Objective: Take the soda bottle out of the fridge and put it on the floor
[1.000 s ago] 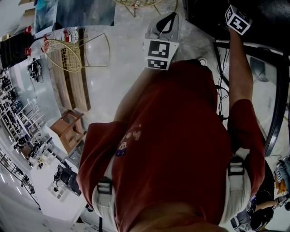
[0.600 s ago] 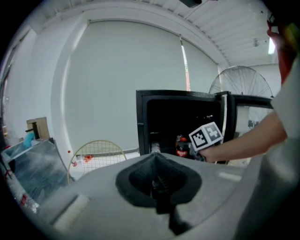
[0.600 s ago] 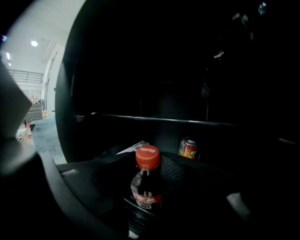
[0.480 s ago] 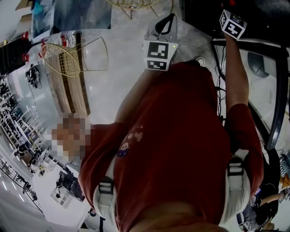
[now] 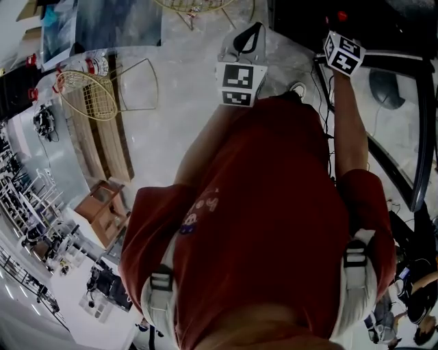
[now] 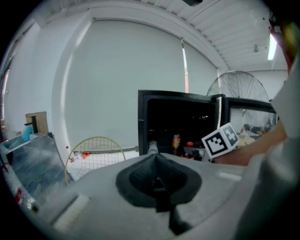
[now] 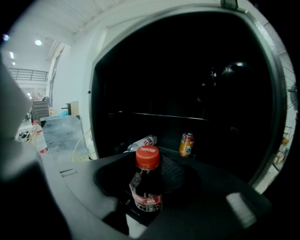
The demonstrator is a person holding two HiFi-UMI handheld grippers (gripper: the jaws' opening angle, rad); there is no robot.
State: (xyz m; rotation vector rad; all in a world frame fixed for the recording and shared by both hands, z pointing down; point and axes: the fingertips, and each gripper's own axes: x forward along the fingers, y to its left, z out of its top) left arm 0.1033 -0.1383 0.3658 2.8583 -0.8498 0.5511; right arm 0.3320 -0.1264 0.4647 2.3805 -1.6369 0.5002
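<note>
The soda bottle [image 7: 146, 185] is dark with a red cap and a red label. It stands upright between the jaws of my right gripper [image 7: 147, 197], which is shut on it just in front of the open black fridge [image 7: 187, 93]. In the head view the right gripper's marker cube [image 5: 342, 53] sits at the fridge's edge, top right, with a red spot [image 5: 341, 16] beyond it. My left gripper [image 6: 154, 157] is shut and empty, held out over the pale floor [image 5: 171, 116] left of the fridge. A red shirt hides the ground below me.
An orange can [image 7: 186, 144] and a clear bottle lying on its side [image 7: 142, 142] remain on the fridge shelf. The glass fridge door [image 5: 410, 143] swings out at right. Cables [image 5: 330, 130] lie by the fridge. A round wire frame [image 5: 85, 94] and a wooden stool [image 5: 102, 205] stand at left.
The right gripper's cube has drifted left and down in the head view, away from the dark fridge. The left gripper has hardly moved.
</note>
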